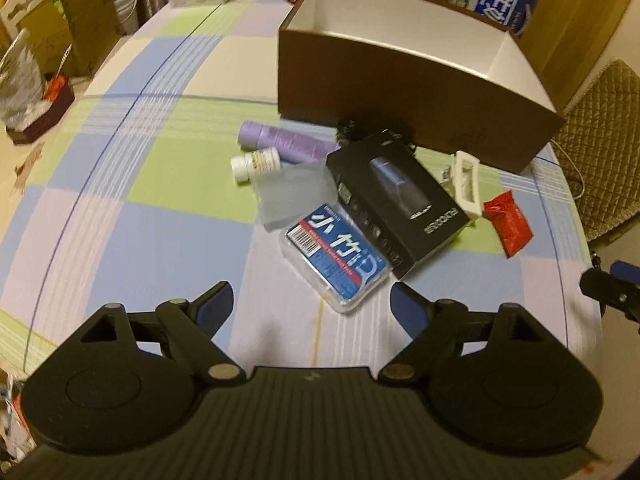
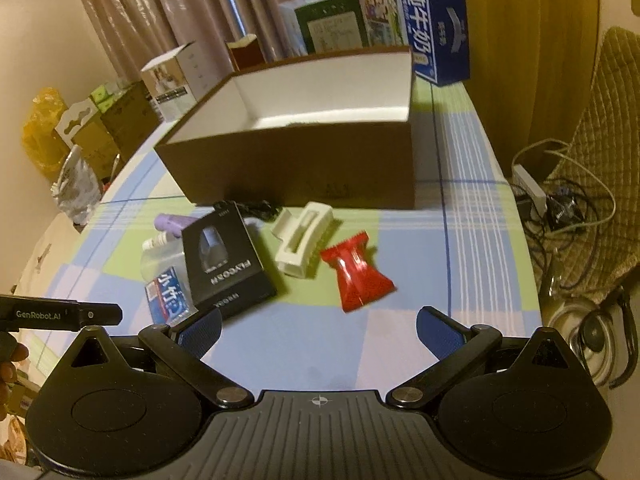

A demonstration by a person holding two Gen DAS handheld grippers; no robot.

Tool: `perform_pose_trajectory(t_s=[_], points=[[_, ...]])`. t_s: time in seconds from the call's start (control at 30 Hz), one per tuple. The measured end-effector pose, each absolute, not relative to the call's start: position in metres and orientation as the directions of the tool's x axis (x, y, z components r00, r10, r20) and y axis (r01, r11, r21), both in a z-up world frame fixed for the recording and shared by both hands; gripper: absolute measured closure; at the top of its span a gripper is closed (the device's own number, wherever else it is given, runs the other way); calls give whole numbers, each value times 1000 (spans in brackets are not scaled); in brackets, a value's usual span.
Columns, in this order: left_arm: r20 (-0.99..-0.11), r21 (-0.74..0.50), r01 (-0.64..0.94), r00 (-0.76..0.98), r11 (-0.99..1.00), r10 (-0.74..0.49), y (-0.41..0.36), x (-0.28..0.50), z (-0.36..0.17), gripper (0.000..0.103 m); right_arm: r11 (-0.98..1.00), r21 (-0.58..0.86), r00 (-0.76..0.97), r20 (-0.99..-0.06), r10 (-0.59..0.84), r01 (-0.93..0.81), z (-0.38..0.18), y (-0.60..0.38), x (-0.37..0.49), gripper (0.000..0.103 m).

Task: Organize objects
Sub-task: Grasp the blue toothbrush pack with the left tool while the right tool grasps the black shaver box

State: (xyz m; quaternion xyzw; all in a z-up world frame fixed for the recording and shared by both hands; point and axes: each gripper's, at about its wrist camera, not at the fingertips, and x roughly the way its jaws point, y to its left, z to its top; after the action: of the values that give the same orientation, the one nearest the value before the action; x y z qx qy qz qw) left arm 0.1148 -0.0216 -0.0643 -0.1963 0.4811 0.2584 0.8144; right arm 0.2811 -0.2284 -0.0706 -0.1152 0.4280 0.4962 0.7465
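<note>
Clutter's all piled on the checked blue-and-green tablecloth (image 1: 140,208), just in front of a big open brown cardboard box with a white inside (image 2: 320,152) that sits at the far side. Near-left of the pile is a clear plastic case with a blue label (image 1: 338,260), touching a black rectangular product box (image 1: 394,204). Behind those lie a purple tube (image 1: 286,142) and a small white-capped bottle (image 1: 256,164). To the right there's a white hair claw clip (image 2: 302,240), then a red crinkly snack packet (image 2: 360,276) just beside it. Left gripper (image 1: 312,306) hangs over the near edge with fingers spread wide, holding nothing. Right gripper (image 2: 318,330) is the same, wide and empty, near the red packet.
</note>
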Motion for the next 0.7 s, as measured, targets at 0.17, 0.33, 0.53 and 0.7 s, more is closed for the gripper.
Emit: perform_pose_trajectory(t_s=[0.17, 0.33, 0.53, 0.7], points=[[-891, -94, -642, 395, 761, 223, -10, 125, -84, 20, 521, 252, 160, -767, 621, -816, -78, -231, 286, 2], [-891, -94, -664, 388, 742, 235, 3, 143, -102, 20, 571, 242, 193, -780, 596, -784, -82, -236, 295, 2], [-894, -83, -670, 377, 738, 242, 14, 163, -124, 20, 617, 234, 227, -786, 575, -752, -83, -241, 304, 2], [-892, -102, -672, 389, 734, 231, 20, 173, -134, 20, 636, 228, 230, -800, 554, -738, -86, -239, 307, 2]])
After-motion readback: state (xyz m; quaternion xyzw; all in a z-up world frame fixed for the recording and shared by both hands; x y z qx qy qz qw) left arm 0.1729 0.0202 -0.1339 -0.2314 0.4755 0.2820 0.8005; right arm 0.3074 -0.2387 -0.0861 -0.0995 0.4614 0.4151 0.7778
